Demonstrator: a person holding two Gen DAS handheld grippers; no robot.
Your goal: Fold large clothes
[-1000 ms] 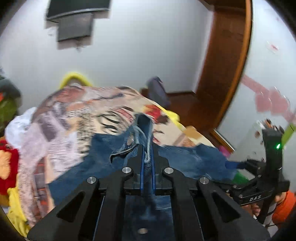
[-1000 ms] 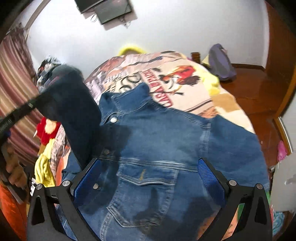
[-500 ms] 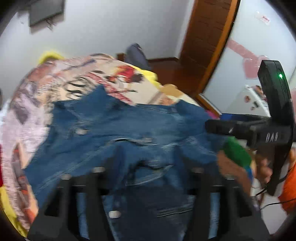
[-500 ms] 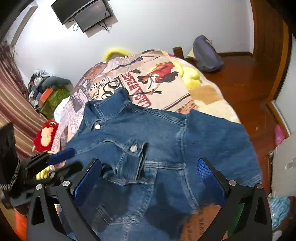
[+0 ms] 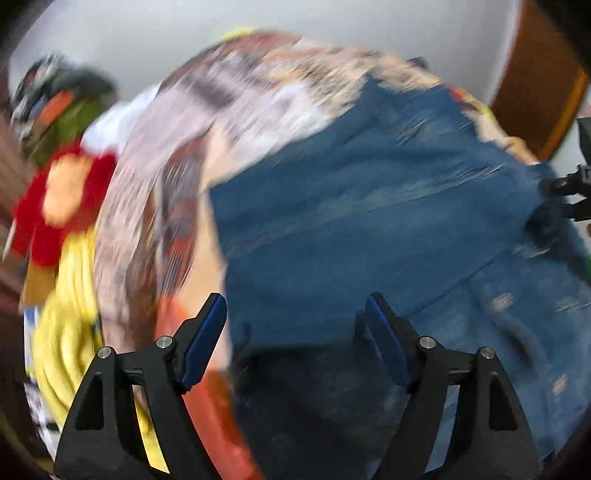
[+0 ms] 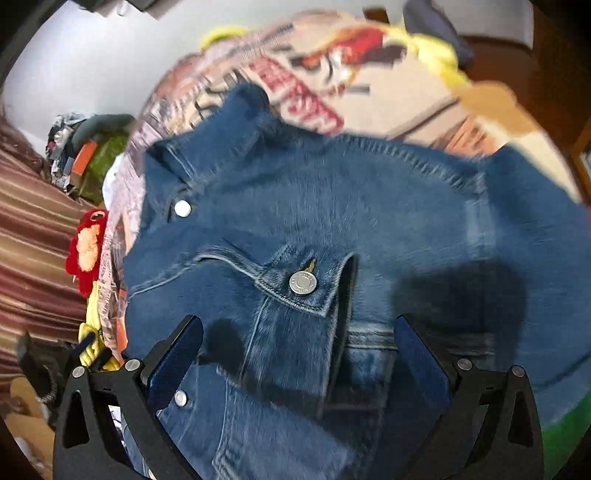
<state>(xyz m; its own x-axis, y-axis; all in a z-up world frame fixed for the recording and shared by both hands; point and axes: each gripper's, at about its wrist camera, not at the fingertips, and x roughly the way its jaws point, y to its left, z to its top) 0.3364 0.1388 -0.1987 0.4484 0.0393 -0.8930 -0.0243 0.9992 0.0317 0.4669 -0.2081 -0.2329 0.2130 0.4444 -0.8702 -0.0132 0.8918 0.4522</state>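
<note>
A: Where does the denim jacket (image 6: 369,206) lie?

B: Spread on the bed's printed cover (image 6: 384,96), collar toward the far wall. A sleeve cuff with a metal button (image 6: 303,283) lies folded over the jacket's front.

A: And the right gripper (image 6: 297,350)?

B: It hovers just above that cuff; its fingers (image 6: 175,352) stand wide apart, holding nothing.

A: The left gripper (image 5: 295,328)?

B: Also spread apart and empty, over the jacket's near left edge. That view is badly blurred, so I cannot tell whether it touches the cloth.

A: Anything else near the jacket?

B: A red plush toy (image 6: 86,251) sits left of the jacket, off the cover's edge, with yellow fabric (image 5: 70,332) below it. A dark bag (image 6: 432,26) lies on the wooden floor beyond the jacket.
</note>
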